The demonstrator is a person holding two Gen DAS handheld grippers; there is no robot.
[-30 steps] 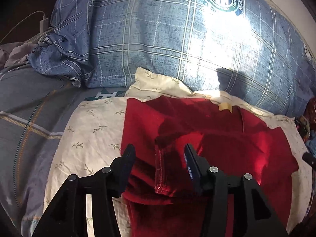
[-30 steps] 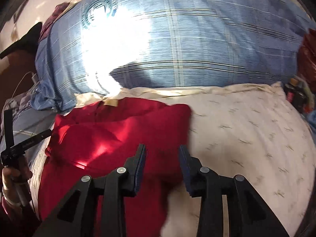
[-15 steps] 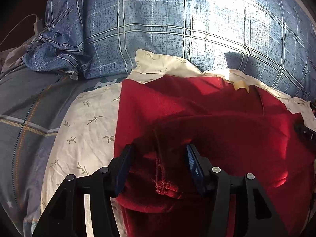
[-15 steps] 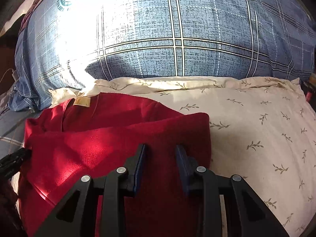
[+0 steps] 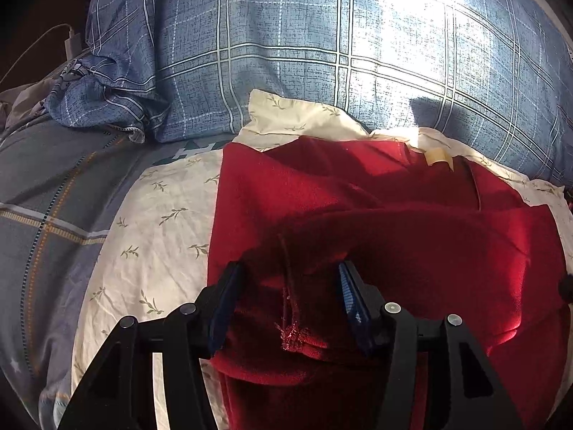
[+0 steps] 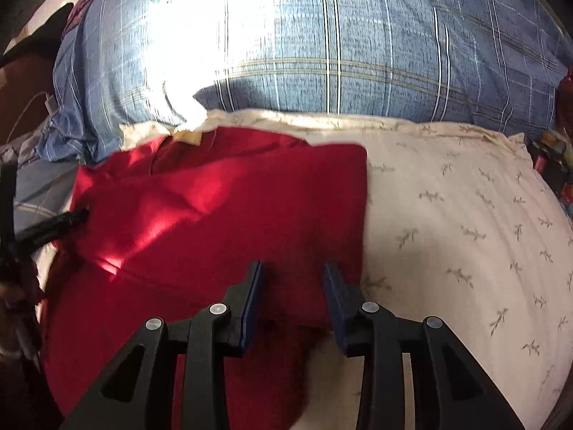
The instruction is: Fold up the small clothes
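Note:
A red fleece garment (image 5: 412,222) lies partly folded on a cream leaf-print pillow (image 5: 154,215); a pale label (image 5: 438,156) shows at its far edge. My left gripper (image 5: 290,286) is open, its fingers straddling a stitched hem end (image 5: 292,326) of the folded-over layer. In the right wrist view the garment (image 6: 222,222) covers the pillow's (image 6: 465,222) left half. My right gripper (image 6: 292,286) is open and hovers over the garment's near right edge. The left gripper's tip (image 6: 68,218) shows at the garment's left side.
A big blue plaid pillow (image 5: 322,53) rises behind the cream pillow. A grey-blue plaid bedsheet (image 5: 46,197) spreads to the left. A white charger and cable (image 5: 71,43) lie at the far left. Small colourful items (image 6: 551,157) sit at the right edge.
The right gripper has pulled back and to the right, and its jaws have opened wider. The folded red layer lies flatter. The left gripper has barely moved.

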